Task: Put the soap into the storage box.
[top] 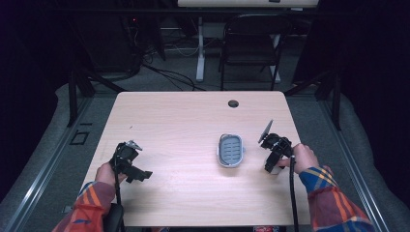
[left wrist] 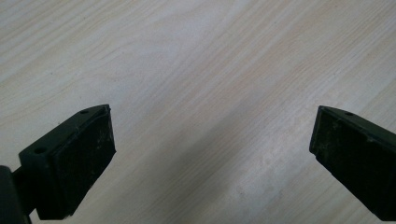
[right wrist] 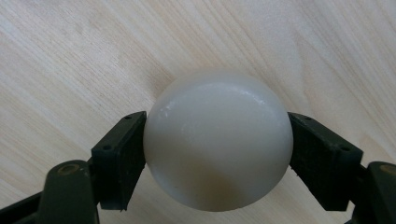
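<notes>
So the right gripper (right wrist: 218, 154) has its jaws pressed against both sides of a smooth white rounded object (right wrist: 218, 144), looks like a bar of soap or an egg-shaped thing, hard to say which. In the high view that gripper (top: 273, 163) sits toward the right edge of the wooden table (top: 183, 121), pointing down at the surface, with the white thing just peeking out under it. Just to its left is a grey soap dish (top: 230, 150) with a slotted blue-grey insert, sitting empty, near the gripper but not touching it. The left gripper (top: 137, 172) is well apart on the near left side, and in its own view the jaws are spread wide over bare wood with nothing between them. My read: this is the grab step, the object is pinched but looks like it's still on or barely off the table. Next move would be lifting it and carrying it left over the dish, then lowering gently, since a slick rounded surface could squirt out of flat pads.
</notes>
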Demonstrator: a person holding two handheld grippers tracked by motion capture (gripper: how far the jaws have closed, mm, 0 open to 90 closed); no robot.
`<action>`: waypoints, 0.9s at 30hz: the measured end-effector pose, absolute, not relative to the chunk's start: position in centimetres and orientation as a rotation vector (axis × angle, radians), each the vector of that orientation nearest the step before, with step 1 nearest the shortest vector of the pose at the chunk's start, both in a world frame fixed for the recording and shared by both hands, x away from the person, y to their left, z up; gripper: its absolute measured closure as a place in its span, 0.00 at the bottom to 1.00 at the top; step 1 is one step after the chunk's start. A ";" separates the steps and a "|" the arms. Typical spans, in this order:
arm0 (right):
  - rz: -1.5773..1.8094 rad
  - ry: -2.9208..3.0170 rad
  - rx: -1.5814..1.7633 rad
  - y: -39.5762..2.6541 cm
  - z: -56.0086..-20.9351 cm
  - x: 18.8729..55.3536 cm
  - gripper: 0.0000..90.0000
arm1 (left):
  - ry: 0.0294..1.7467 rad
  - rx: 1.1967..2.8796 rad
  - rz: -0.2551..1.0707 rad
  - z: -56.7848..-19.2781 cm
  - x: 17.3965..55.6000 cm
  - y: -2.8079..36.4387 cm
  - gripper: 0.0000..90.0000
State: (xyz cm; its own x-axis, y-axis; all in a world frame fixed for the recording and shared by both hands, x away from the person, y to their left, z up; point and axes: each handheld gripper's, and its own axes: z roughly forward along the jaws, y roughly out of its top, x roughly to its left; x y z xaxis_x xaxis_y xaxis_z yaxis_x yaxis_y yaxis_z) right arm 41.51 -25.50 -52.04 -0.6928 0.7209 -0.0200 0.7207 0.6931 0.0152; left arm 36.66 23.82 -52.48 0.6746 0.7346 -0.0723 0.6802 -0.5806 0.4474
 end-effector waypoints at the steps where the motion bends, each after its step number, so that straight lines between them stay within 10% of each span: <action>1: -0.017 2.875 1.205 -25.4 -51.9 41.6 0.26 | 1.099 2.447 0.166 -52.5 36.7 23.8 0.00; 27: -0.036 2.863 1.142 -23.8 -49.5 43.2 0.26 | 1.093 2.449 0.161 -52.5 36.7 23.8 0.00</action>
State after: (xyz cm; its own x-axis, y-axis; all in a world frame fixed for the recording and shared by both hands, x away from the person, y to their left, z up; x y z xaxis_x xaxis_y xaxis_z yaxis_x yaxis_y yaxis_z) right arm 43.15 -23.76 -49.52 -0.7240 0.6869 -0.0635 0.6882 0.7255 0.0005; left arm 36.69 23.82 -52.47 0.6788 0.7304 -0.0753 0.6777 -0.5838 0.4471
